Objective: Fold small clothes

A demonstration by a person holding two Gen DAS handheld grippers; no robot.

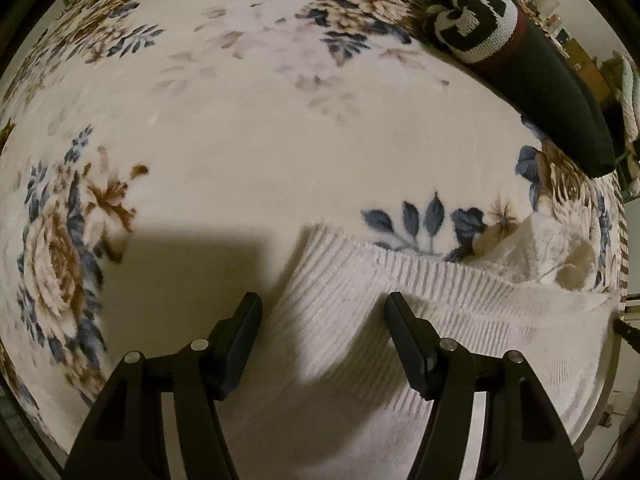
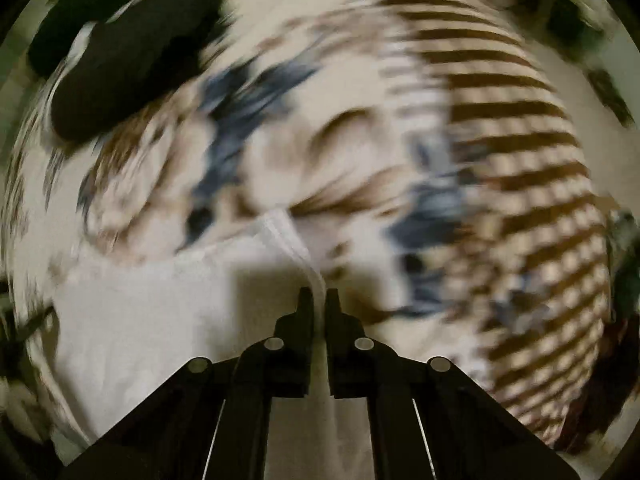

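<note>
A white ribbed knit garment (image 1: 360,320) lies on a cream floral blanket (image 1: 240,140). My left gripper (image 1: 322,300) is open, its jaws wide apart just above the garment's ribbed hem, touching nothing. In the right wrist view, which is blurred by motion, my right gripper (image 2: 319,296) is shut on the white garment (image 2: 160,312), pinching a seamed edge that runs up from between the fingertips.
A black and white knit item (image 1: 500,40) lies at the blanket's far right edge; it shows as a dark blur in the right wrist view (image 2: 128,60). The blanket has a brown striped border (image 2: 520,160). Room clutter stands beyond the bed at right.
</note>
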